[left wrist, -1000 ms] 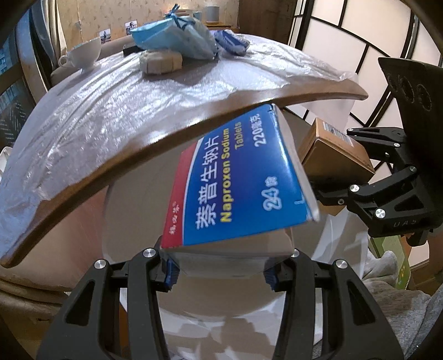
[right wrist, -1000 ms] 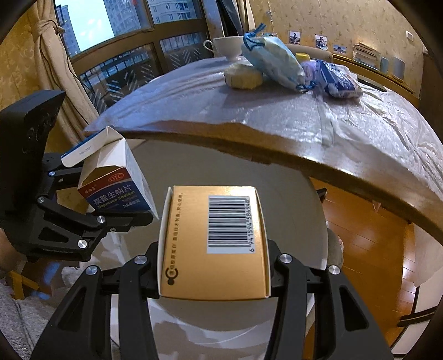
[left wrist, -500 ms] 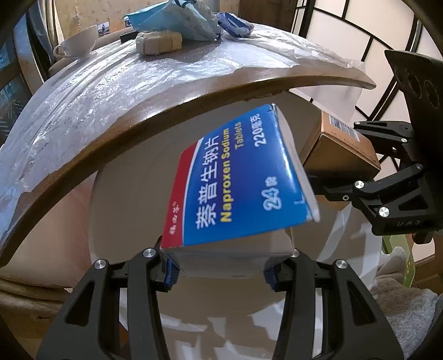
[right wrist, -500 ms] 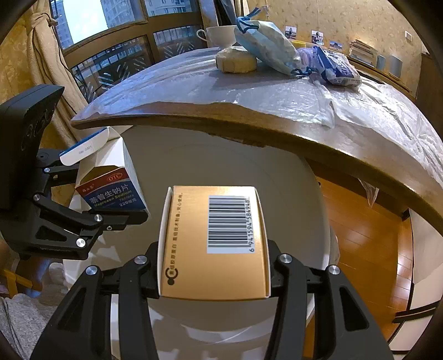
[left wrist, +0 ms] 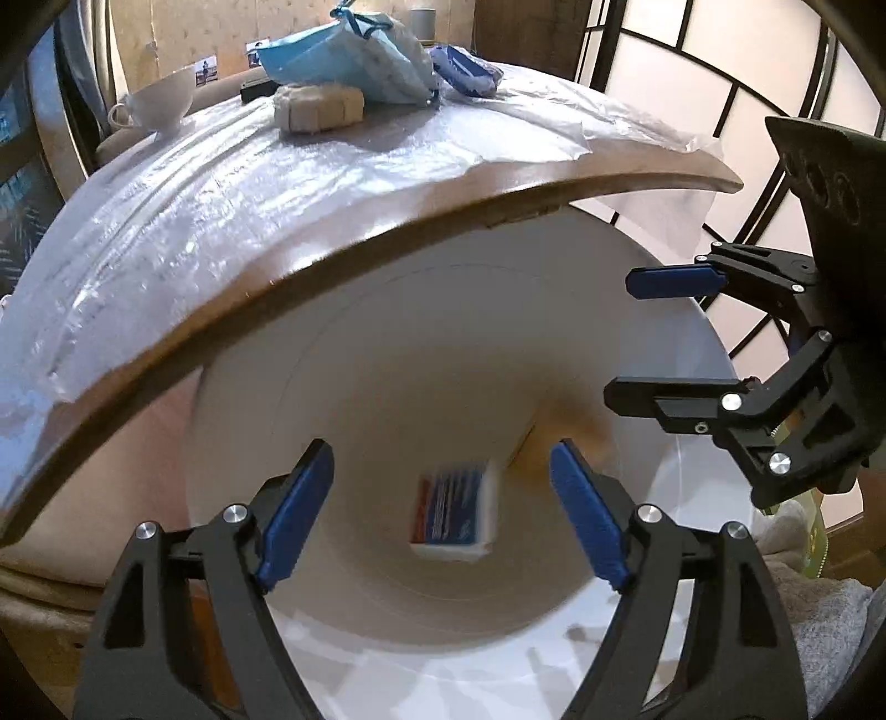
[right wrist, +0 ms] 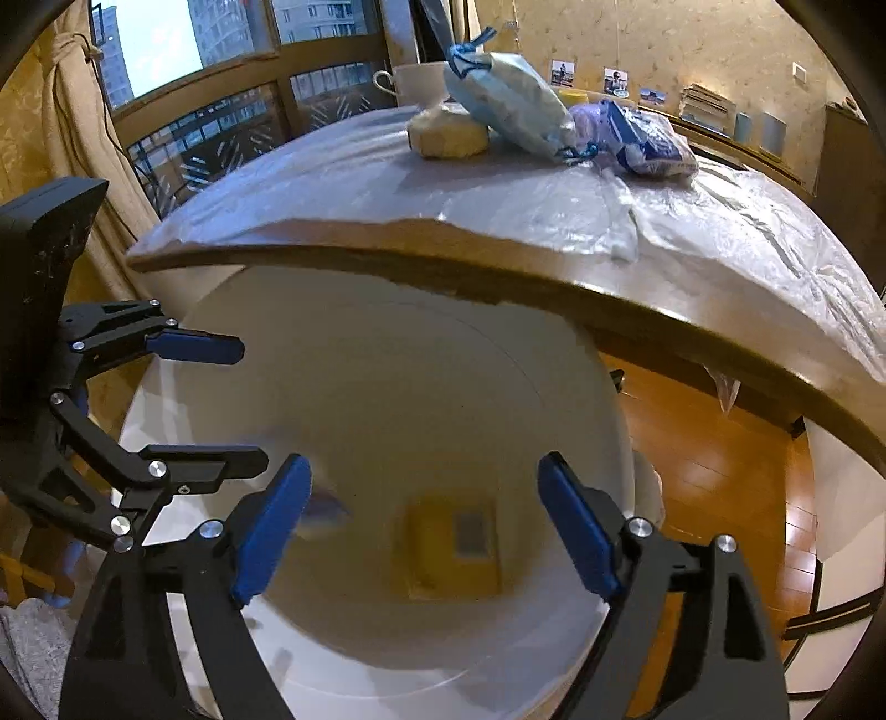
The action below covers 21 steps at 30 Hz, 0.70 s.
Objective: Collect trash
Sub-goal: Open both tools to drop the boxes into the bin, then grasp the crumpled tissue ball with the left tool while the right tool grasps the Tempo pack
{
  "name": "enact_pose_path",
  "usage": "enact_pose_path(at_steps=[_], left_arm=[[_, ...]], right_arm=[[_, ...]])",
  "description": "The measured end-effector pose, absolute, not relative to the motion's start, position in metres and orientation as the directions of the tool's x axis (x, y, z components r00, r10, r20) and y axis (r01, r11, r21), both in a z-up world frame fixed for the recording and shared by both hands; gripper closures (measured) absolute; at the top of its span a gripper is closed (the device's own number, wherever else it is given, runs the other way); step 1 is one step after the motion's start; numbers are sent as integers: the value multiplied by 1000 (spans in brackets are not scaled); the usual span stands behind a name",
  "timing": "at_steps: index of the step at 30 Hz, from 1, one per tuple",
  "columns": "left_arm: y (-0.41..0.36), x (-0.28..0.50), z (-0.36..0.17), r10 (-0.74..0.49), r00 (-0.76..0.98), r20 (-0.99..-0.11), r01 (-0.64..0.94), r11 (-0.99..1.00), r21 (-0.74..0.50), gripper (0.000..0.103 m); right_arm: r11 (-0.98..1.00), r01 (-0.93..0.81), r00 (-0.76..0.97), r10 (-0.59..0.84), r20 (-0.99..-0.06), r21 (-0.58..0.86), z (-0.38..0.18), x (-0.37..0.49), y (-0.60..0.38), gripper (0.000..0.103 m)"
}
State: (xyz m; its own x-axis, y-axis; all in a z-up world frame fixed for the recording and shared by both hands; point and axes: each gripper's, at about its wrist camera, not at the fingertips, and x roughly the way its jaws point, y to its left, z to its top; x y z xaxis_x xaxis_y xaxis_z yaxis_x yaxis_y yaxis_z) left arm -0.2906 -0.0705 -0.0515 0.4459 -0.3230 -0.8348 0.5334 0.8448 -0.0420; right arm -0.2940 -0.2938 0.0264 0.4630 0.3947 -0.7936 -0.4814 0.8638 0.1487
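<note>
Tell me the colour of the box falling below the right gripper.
Yellow-orange box with a grey barcode patch, blurred, inside the white bin; right wrist view shows it best.

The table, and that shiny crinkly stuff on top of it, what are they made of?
The table looks like wood: brown, with a smooth rounded edge, probably varnished. The cover on it seems to be thin clear plastic sheet: it wrinkles, glints in the light and ends in a ragged edge.

Plastic-covered table (left wrist: 387, 232) — cup (left wrist: 160, 105), packets (left wrist: 354, 50)

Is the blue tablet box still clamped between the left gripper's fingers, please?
No, the left gripper is opening, and the blue tablet box lies blurred inside the white bin.
</note>
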Motion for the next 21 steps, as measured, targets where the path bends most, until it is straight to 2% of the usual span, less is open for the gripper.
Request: enact_pose_path(at_steps=[12,13,15,21], left_arm=[[-67,-299,-28,-367,488,-792,560,828,-38,21],[-67,-301,-24,-375,499,-782,567,823,-33,19],[-66,-307,-12,-396,533,-748,583,812,-15,7],[-63,-317,21,-426,646,-633,582,812,48,3]], right_arm=[[854,-503,545,435,-716,136,59,-308,-308,12],[852,-508,569,439,-696,122,66,-311,-309,8],[857,-509,624,435,-649,84,80,-318,-313,4],[896,-444,774,380,-507,-7,109,-324,-329,4]])
